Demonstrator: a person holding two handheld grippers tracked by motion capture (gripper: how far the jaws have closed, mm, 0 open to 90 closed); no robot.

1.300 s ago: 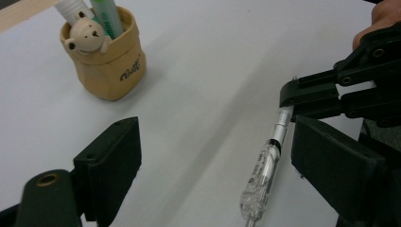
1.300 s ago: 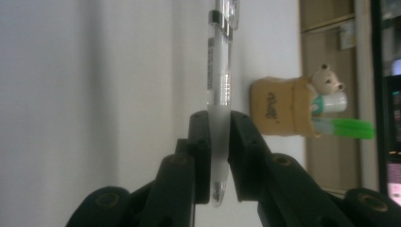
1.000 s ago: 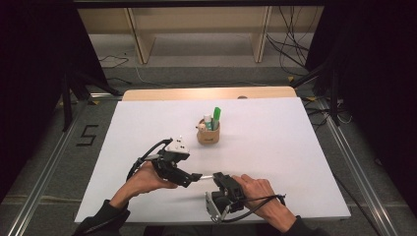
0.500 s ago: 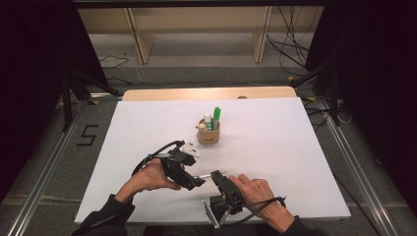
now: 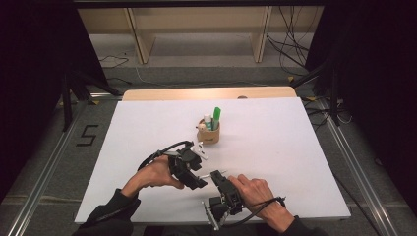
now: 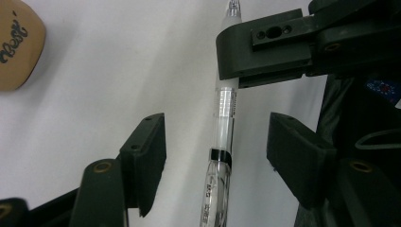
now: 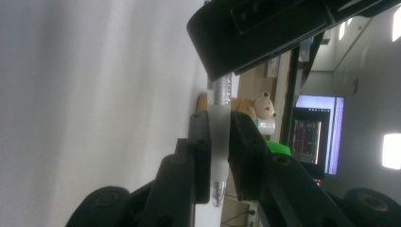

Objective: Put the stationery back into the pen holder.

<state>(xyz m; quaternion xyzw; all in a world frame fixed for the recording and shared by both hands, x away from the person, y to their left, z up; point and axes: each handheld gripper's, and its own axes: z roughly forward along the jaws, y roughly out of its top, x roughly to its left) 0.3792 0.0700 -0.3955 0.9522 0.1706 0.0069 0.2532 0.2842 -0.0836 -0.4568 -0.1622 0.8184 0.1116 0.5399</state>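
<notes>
A clear pen [image 6: 222, 142] with a frosted grip [image 7: 218, 137] is pinched in my right gripper [image 7: 218, 123], which is shut on it near the table's front edge [image 5: 220, 182]. My left gripper [image 6: 216, 137] faces it from the left [image 5: 199, 181]. Its jaws have just been closing and stand on either side of the pen's barrel, with a gap on each side and no pad touching. In the left gripper view, the right gripper's jaw [image 6: 265, 47] clamps the pen farther up.
A tan pen cup [image 5: 210, 133] with a green marker [image 5: 216, 115] and a small bear figure stands mid-table, beyond both hands. Its side shows in the left gripper view [image 6: 14, 42]. White table cover [image 5: 295, 147] spreads around; shelving and cables lie behind.
My left gripper has shifted toward the right gripper and its jaws have narrowed around the pen. The right gripper has kept still with the pen.
</notes>
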